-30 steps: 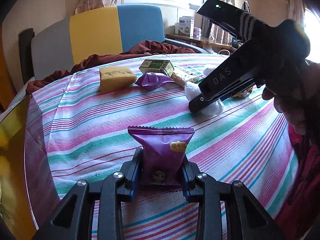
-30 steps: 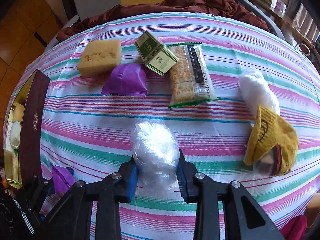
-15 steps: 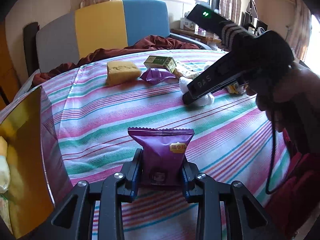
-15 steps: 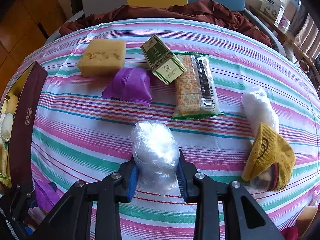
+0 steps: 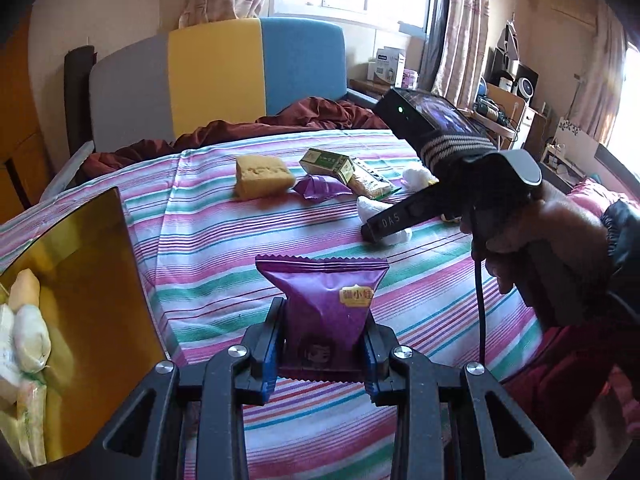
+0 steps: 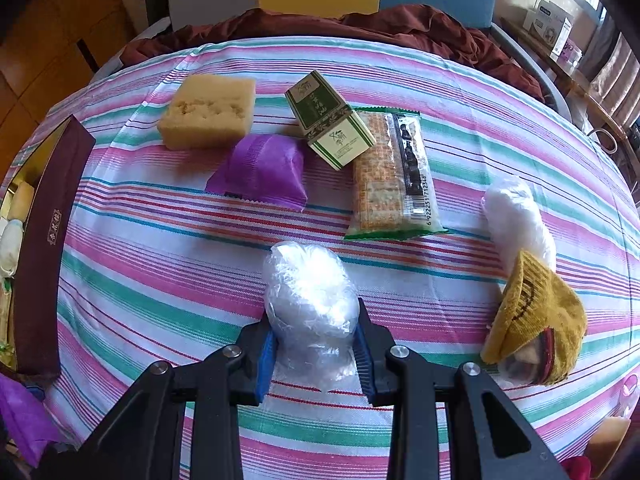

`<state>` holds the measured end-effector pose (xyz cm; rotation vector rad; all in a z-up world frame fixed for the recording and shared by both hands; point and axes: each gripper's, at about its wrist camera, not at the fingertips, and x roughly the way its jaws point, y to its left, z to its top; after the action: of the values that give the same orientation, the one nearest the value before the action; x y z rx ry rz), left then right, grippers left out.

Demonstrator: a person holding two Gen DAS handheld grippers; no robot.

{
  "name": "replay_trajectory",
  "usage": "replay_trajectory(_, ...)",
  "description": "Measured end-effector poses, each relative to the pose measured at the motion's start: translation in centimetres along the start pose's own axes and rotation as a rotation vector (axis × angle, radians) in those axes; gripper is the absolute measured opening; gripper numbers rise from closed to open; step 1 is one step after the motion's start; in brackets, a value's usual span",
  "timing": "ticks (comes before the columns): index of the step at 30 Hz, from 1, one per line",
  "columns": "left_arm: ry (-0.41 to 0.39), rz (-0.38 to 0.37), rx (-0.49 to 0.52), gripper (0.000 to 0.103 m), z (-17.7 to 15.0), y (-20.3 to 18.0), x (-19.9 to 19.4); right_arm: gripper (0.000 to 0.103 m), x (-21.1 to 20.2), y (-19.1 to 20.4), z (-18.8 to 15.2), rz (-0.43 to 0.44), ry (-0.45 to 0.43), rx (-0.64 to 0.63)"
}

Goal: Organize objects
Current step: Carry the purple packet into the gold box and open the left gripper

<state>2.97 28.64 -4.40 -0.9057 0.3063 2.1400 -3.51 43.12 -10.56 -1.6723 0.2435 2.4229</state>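
Observation:
My left gripper (image 5: 323, 354) is shut on a purple snack packet (image 5: 326, 304) and holds it upright above the striped tablecloth (image 5: 208, 248). A gold-lined box (image 5: 80, 280) with wrapped items stands just to its left. My right gripper (image 6: 316, 354) is shut on a clear plastic-wrapped white bundle (image 6: 310, 300) over the table's middle. That gripper also shows in the left wrist view (image 5: 384, 226), held by a hand.
On the cloth lie a yellow sponge (image 6: 208, 112), a second purple packet (image 6: 260, 172), a green box (image 6: 330, 118), a cracker pack (image 6: 392, 172), a white bundle (image 6: 516, 216) and a yellow knit item (image 6: 536, 316). The dark box wall (image 6: 48, 240) is at left. A chair (image 5: 224, 76) stands behind.
My left gripper has moved left with the purple packet, bringing the gold box closer. My right gripper has drawn back a little with the white bundle.

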Motion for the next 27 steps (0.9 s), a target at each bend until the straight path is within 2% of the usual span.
replay_trajectory(6,-0.026,0.001,-0.041,0.033,0.1,1.7,-2.2,0.033,-0.1,0.3,-0.2,-0.013,-0.005,-0.017)
replay_trajectory(13,-0.018,0.036,-0.170,0.033,-0.4,6.1,-4.1,0.033,-0.2,0.4,-0.3,-0.004,-0.007,-0.072)
replay_trajectory(19,-0.037,0.102,-0.272,0.033,-0.9,10.7,-6.2,0.033,-0.4,0.8,-0.5,-0.014,-0.010,-0.082)
replay_trajectory(27,-0.042,0.238,-0.321,0.033,-1.4,14.3,-8.0,0.033,-0.6,1.2,-0.8,-0.021,-0.012,-0.090)
